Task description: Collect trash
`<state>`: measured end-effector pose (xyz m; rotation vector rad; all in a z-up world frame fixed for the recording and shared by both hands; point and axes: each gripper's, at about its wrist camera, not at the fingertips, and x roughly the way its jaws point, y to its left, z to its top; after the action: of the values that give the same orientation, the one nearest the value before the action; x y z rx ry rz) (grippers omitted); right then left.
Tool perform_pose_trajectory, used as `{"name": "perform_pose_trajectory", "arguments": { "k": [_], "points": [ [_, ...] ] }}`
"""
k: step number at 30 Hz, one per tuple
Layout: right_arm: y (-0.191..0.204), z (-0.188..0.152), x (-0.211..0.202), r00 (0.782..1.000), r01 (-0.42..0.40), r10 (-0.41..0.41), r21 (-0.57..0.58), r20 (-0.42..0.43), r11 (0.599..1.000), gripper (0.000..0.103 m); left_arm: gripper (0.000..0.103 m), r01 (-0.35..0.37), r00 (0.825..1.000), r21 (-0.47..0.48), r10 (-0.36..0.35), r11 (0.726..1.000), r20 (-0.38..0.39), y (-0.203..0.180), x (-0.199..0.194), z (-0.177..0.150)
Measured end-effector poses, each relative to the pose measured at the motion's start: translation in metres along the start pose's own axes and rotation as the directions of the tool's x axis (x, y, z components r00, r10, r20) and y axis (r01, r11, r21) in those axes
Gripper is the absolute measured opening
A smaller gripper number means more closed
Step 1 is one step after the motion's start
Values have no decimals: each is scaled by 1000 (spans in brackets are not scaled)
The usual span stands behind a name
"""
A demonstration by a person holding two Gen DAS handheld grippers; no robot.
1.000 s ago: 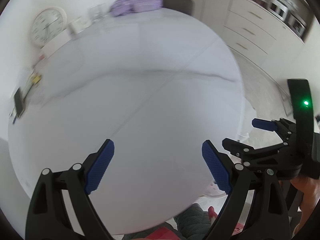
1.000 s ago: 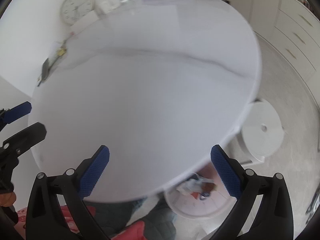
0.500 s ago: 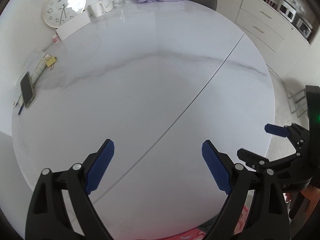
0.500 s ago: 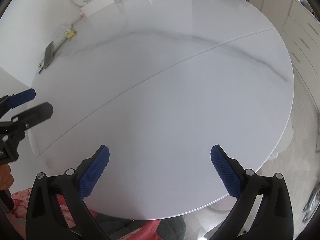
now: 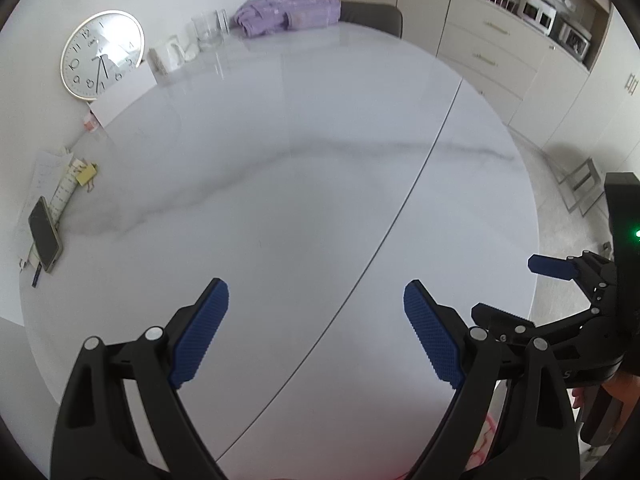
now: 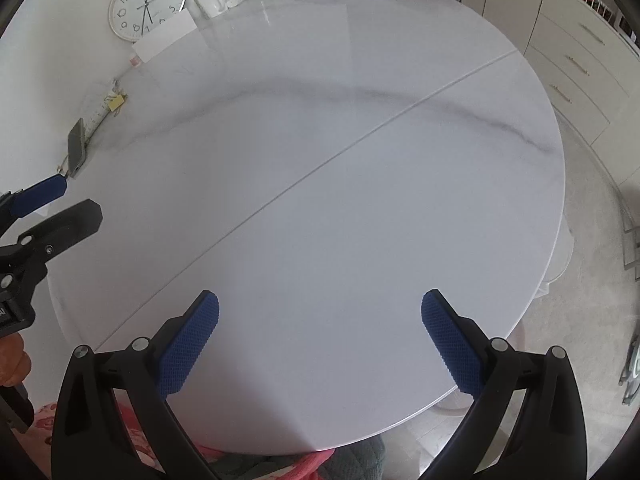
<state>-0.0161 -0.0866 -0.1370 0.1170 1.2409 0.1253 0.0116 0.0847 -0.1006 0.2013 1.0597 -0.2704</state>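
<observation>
Trash: no plain litter lies on the middle of the table (image 5: 320,208); the only likely candidates are small scraps at its far left edge, namely a yellow note (image 5: 86,175) beside a stack of papers (image 5: 48,168), and a tiny pink-and-white bit (image 5: 91,123) further back along that edge. Which of these counts as trash cannot be told.
Left gripper (image 5: 316,304): fingers spread wide, nothing between the blue pads, hanging over the near part of the table and tilted down.
Right gripper (image 6: 320,312): fingers likewise spread wide and empty, over the near right part of the table; its side shows at the right border of the left wrist view.
Step in hand: by my reading, the search stage, with both tools poised above bare tabletop and nothing taken up.
Next move: probably a reach by the left gripper toward the far left edge, coming down on the yellow note without nudging the phone (image 5: 45,234) lying on the papers just nearer.
Other things: a clock (image 5: 102,54) leans at the far left edge; a mug (image 5: 170,54), a glass (image 5: 208,32) and a folded purple cloth (image 5: 288,14) sit along the far edge, none looking like rubbish.
Bin: none visible in these views, so the drop-off place cannot be told.
</observation>
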Motion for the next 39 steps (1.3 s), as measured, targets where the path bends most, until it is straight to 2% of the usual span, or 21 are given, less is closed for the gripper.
{"name": "perform_pose_trajectory", "arguments": {
  "k": [6, 8, 9, 11, 16, 19, 23, 27, 29, 31, 33, 36, 39],
  "points": [
    [3, 27, -44, 995, 24, -20, -37, 103, 999, 101, 85, -12, 993, -15, 14, 1000, 120, 8, -38, 22],
    [5, 38, -67, 988, 26, -18, -51, 153, 998, 101, 86, -27, 986, -21, 30, 999, 163, 12, -55, 32],
    [5, 43, -75, 985, 26, -16, -58, 171, 998, 101, 91, -35, 982, -21, 38, 999, 183, 13, -63, 36],
    [8, 53, -96, 976, 28, -10, -77, 220, 997, 101, 93, -65, 970, -27, 69, 998, 235, 14, -82, 46],
    [16, 78, -153, 930, 35, 12, -123, 366, 992, 101, 94, -146, 930, -38, 150, 989, 336, 11, -127, 68],
    [17, 91, -181, 901, 32, 23, -120, 433, 992, 101, 95, -155, 910, -88, 177, 984, 376, 12, -152, 78],
    [22, 102, -217, 859, 52, 23, -133, 512, 990, 101, 95, -161, 891, -128, 199, 979, 408, 10, -176, 89],
    [28, 105, -250, 815, 72, 28, -149, 579, 986, 101, 95, -161, 883, -164, 216, 973, 416, 9, -191, 93],
    [33, 104, -258, 802, 83, 24, -150, 597, 985, 101, 95, -160, 878, -192, 228, 968, 420, 10, -196, 92],
    [35, 101, -260, 794, 89, 22, -152, 607, 984, 101, 95, -161, 877, -216, 240, 963, 417, 11, -196, 89],
    [35, 96, -258, 793, 87, 23, -150, 609, 985, 101, 95, -161, 882, -230, 245, 960, 402, 15, -194, 85],
    [36, 89, -249, 805, 76, 30, -152, 592, 985, 101, 95, -160, 894, -237, 242, 958, 378, 19, -188, 78],
    [37, 84, -241, 821, 72, 30, -155, 569, 985, 101, 95, -175, 893, -231, 253, 957, 371, 19, -184, 71]
  ]
}}
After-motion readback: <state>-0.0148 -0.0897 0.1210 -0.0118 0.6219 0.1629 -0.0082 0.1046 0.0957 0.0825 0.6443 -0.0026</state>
